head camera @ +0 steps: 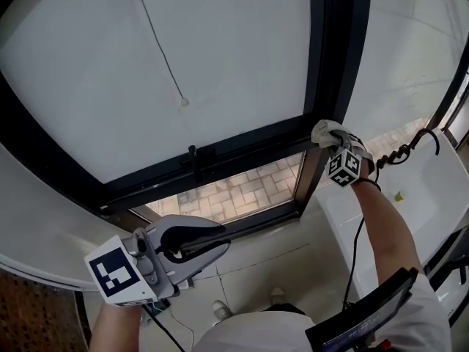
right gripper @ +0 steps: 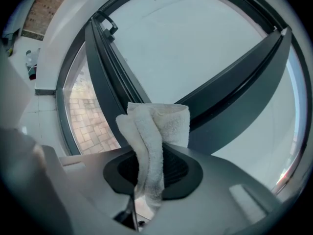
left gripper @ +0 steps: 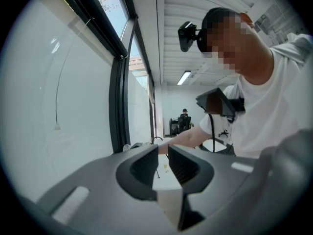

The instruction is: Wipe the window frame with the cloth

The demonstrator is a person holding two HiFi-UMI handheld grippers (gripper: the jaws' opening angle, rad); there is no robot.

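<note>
Window frame (head camera: pixel 242 147) is seen as dark bars round a big pale pane. No clean/dirty difference can be read on it, so the amt already wiped can't be told. Right gripper (head camera: pixel 333 144) is held up at the frame's corner, where the upright meets the lower crossbar. Its jaws are clamped on the cloth (head camera: pixel 327 133), whose folded end appears to touch that corner. Wiping is judged under way, w/ the crossbar's long run to the left prob. left to do. Left gripper (head camera: pixel 192 242) is held low, well below the frame, jaws a little apart, nothing between.
</note>
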